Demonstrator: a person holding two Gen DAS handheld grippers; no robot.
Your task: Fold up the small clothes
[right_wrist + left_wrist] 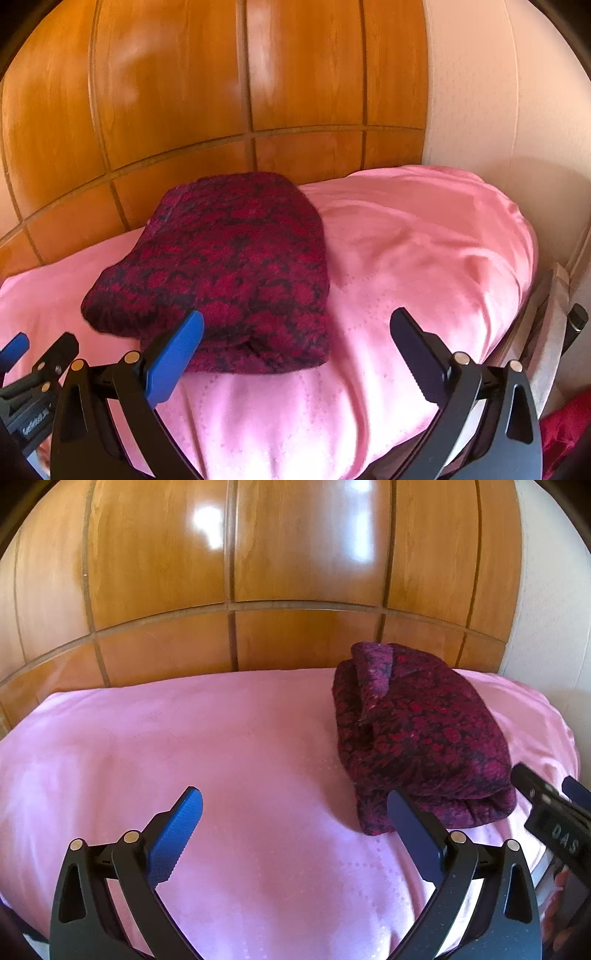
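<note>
Garment: a dark red, floral-patterned piece of clothing (421,738) lies on the pink sheet (221,738) as a thick, compact bundle, several layers deep, with a rounded folded edge toward the cameras.

Position: it sits toward the back of the bed, near the wooden panelled wall (258,572), to the right of the left gripper and to the left of the right one — roughly between the two.

Loose part: in the left wrist view a narrow strip of the same cloth lies across the top of the bundle at its far end; whether it is a sleeve or a hem cannot be told.

Left gripper (295,812): jaws spread wide, nothing between them but bare sheet; its right finger stands in front of the bundle's near corner, and whether it touches cannot be told.

Right gripper (295,332): jaws wide open too, gripping nothing; its left finger overlaps the bundle's near edge in the picture, and contact cannot be judged.

Done: the folding of this garment looks finished, or close to it — both grippers are off it.

Left: perhaps tucking the stray strip; a dark red cloth (565,432) shows at the lower right edge of the right wrist view, possibly another item still to fold.
</note>
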